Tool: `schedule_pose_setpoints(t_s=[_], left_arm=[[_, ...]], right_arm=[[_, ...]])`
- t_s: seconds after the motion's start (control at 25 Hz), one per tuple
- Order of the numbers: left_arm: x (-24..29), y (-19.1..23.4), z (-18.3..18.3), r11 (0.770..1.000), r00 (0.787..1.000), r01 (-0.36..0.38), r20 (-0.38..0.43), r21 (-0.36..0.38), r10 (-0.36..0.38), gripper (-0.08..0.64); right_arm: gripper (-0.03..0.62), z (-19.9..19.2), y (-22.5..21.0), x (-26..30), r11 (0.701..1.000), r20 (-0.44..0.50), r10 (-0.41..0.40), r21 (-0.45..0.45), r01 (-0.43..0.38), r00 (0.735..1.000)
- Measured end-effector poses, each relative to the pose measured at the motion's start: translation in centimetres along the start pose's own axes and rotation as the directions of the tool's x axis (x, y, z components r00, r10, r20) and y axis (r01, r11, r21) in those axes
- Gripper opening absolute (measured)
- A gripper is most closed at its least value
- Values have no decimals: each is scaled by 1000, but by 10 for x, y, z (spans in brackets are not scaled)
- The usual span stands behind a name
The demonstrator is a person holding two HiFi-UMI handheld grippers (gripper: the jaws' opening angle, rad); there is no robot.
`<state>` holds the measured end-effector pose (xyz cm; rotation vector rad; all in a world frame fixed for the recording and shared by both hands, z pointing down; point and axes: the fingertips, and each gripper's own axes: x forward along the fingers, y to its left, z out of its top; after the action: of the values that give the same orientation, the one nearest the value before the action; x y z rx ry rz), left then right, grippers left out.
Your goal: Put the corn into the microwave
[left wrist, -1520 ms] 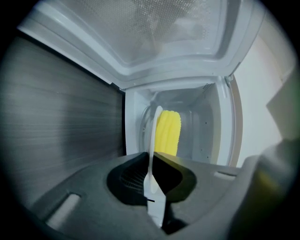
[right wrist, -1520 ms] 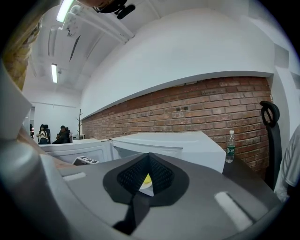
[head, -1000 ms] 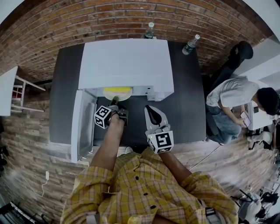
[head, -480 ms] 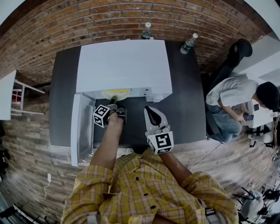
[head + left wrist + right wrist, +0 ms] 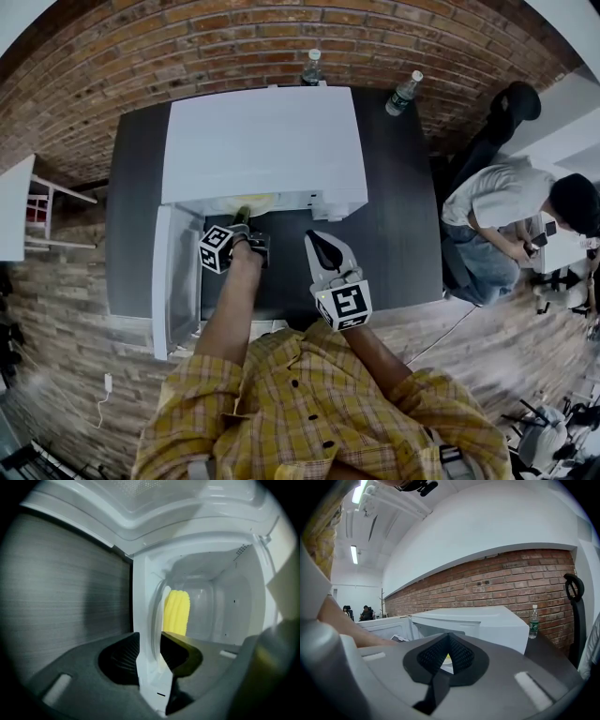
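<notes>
No words, brand names or numbers can be read. The cubes on the left gripper (image 5: 242,217) and the right gripper (image 5: 322,246) carry only black-and-white square marker patterns, not letters. The labels on the left bottle (image 5: 312,66) and the right bottle (image 5: 404,92), far behind, are too small to read.

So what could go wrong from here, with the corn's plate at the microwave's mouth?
1. The left claw has just been opening, yet the rim of the plate stands between its jaws. A crooked pull-back could drag the plate and corn out.
2. In the head view the plate's edge shows at the opening of the microwave, so the open door may strike it when swung shut.
</notes>
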<state>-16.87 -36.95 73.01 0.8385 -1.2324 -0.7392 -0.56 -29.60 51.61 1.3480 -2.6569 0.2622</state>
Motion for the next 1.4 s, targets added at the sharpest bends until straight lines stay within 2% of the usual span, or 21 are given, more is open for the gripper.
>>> schedule_pose_setpoints(t_s=[0.16,0.4,0.76,0.88,1.16,1.24,1.32,1.4], left_arm=[[4,1,1,1000,1000,2,-1,-10,-3,164],[8,2,0,999,1000,6,0,-41,-6,169],[-16,-15,-11,995,998,66,-18,-76,-68,167],[-27,-24,-16,994,994,94,-49,-49,-96,151],[-58,-37,-27,989,982,147,-122,33,-143,65],[-67,-39,-33,985,977,158,-153,66,-146,52],[-77,-41,-39,980,973,168,-180,106,-147,6],[-89,-44,-44,973,966,190,-202,132,-161,2]], right_arm=[[5,0,0,0,1000,-1,1,1,-1,1000],[5,-2,-3,-1,1000,-4,-2,4,2,1000],[5,1,-2,-6,1000,12,-23,20,22,1000],[5,3,0,-9,999,19,-32,22,32,999],[5,10,11,-19,999,30,-47,17,47,998],[5,11,15,-22,999,32,-51,11,50,998],[3,10,20,-26,998,28,-56,5,56,998],[3,9,26,-30,998,25,-59,2,59,998]])
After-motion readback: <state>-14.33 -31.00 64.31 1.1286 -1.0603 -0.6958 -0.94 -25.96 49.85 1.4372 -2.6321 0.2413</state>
